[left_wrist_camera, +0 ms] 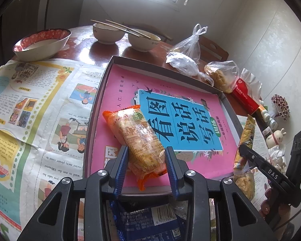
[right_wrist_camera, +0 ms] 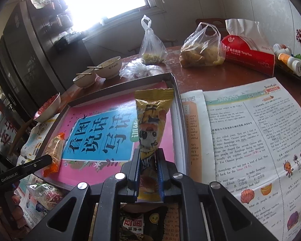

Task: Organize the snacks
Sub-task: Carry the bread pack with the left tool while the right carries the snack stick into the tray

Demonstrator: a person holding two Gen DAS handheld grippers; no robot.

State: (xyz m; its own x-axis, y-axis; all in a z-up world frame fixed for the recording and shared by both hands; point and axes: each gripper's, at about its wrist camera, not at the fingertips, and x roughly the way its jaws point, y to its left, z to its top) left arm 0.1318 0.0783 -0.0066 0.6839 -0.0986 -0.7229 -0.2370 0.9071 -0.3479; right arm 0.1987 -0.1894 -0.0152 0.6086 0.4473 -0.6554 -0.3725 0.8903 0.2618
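A shallow grey box [left_wrist_camera: 102, 92] holds a pink and blue book [left_wrist_camera: 170, 108]. An orange snack packet [left_wrist_camera: 138, 138] lies on the book at the box's near left. My left gripper [left_wrist_camera: 147, 152] stands open with its blue fingers either side of that packet's near end. My right gripper [right_wrist_camera: 148, 154] is shut on a yellow snack packet [right_wrist_camera: 152, 120] and holds it upright over the box's right side [right_wrist_camera: 175, 92]. The orange packet [right_wrist_camera: 55, 150] shows at the left of the right wrist view. The yellow packet [left_wrist_camera: 244, 140] shows at the right of the left wrist view.
Below my left gripper lies a blue snack packet [left_wrist_camera: 150, 221]; below my right lies a dark one [right_wrist_camera: 142, 223]. Newspapers [left_wrist_camera: 40, 110] [right_wrist_camera: 250, 140] flank the box. Bowls [left_wrist_camera: 108, 33], plastic bags [right_wrist_camera: 202, 48], a red tissue pack [right_wrist_camera: 248, 56] and small bottles [right_wrist_camera: 291, 60] crowd the far table.
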